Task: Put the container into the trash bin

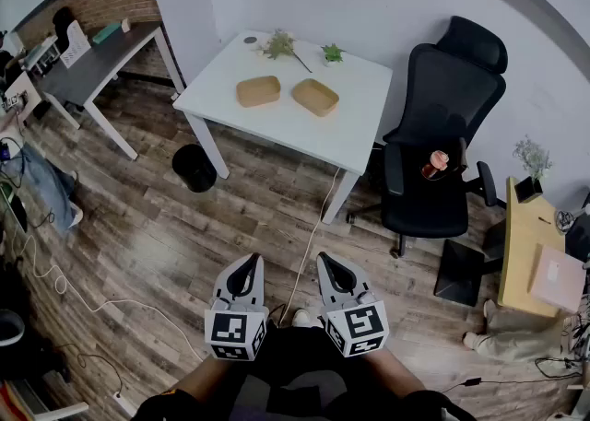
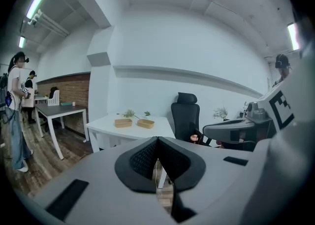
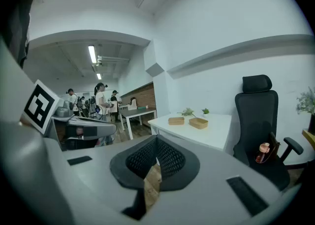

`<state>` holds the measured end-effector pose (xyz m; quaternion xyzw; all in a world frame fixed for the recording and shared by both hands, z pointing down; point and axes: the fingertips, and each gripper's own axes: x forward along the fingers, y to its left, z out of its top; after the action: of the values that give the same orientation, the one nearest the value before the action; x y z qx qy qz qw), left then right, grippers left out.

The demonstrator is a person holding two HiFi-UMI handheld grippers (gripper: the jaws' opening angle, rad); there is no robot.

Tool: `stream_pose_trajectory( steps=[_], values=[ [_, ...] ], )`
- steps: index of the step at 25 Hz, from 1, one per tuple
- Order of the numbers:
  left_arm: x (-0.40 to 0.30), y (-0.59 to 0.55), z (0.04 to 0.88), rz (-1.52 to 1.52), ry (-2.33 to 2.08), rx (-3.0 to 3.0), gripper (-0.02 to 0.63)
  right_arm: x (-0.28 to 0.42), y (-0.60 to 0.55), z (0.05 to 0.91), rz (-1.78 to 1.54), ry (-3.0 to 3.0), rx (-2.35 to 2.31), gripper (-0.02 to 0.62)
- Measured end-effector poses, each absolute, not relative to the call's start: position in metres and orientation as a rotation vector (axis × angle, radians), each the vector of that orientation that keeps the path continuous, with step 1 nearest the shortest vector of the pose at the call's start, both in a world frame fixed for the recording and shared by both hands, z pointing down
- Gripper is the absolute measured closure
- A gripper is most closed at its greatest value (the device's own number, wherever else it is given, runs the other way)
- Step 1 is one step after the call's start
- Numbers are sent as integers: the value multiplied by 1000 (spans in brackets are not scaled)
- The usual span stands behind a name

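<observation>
Standing well back from the white bench [image 1: 355, 129], you hold the left tongs [image 1: 246, 263] and right tongs [image 1: 330, 261] side by side, both pressed together on nothing. The left container [image 1: 258, 90] and right container [image 1: 316, 97], shallow, tan and apparently empty, lie far ahead on it, long axes roughly crosswise to you. The black trash bin [image 1: 194, 168] stands on the floor [image 1: 166, 244] beside the bench's left side, likely favouring your left hand.
</observation>
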<state>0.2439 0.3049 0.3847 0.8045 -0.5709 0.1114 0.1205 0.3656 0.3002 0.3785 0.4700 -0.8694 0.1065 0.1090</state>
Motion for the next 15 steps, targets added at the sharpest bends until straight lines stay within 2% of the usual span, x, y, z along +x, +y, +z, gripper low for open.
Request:
stream_pose_trajectory(
  steps=[15],
  values=[
    [238, 307, 382, 315, -1679, 2347, 597, 363, 298, 374, 332, -2562, 1402, 581]
  ],
)
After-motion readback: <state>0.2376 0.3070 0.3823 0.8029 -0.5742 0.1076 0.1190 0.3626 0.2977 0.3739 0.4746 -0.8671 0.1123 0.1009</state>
